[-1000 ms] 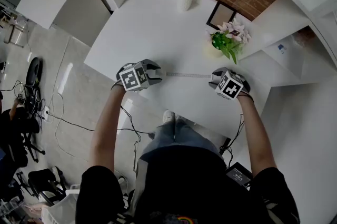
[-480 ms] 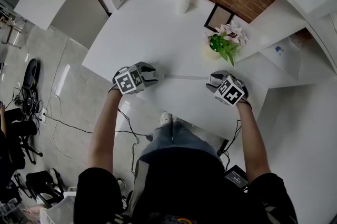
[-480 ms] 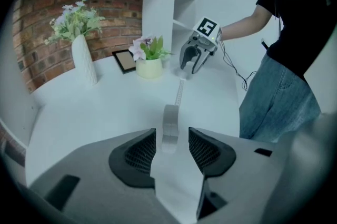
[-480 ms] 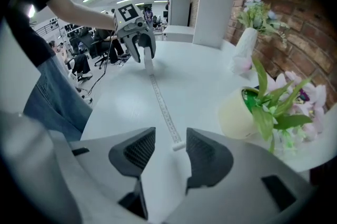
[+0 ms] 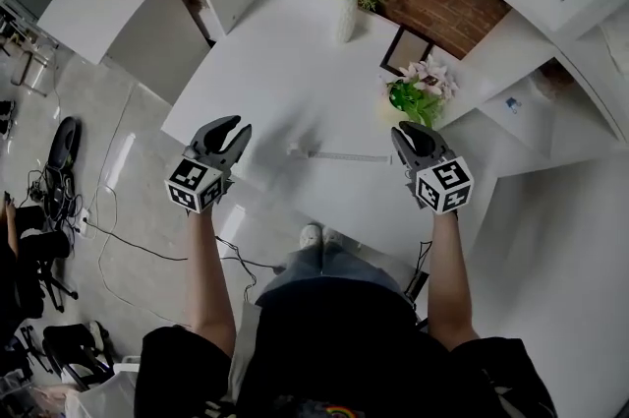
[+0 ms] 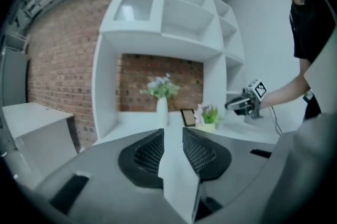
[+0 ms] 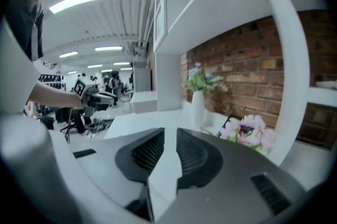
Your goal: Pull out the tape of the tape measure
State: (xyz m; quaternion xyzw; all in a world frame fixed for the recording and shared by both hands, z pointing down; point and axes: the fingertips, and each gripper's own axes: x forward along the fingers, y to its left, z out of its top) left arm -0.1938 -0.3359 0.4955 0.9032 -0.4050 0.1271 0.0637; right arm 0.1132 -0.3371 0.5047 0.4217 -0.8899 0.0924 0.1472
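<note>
Your tape measure (image 5: 295,150) lies on the smooth white bench (image 5: 285,52), between your two hands and touched by neither. It is a small pale case at the left, with its tape (image 5: 346,155) run out flat as a thin, light strip toward the right. Only the head view shows it, and any print on the strip is too small to read.

Your left gripper (image 5: 234,127) is over the bench's near-left edge, and your right gripper (image 5: 403,133) is just beside the strip's right end. Both pairs of fingers have just been closing, yet each pair stands apart with a narrow gap and nothing in it. The gripper views show their dark pads (image 6: 150,152) ribbed in a fine grid.

Those views also look level across the bench to the rough red brick wall (image 7: 253,54) and the slim white vase (image 6: 162,111) of flowers. The head view sees these only from above, along with a dark picture frame (image 5: 408,50) and a pink-flowered plant (image 5: 425,84).
</note>
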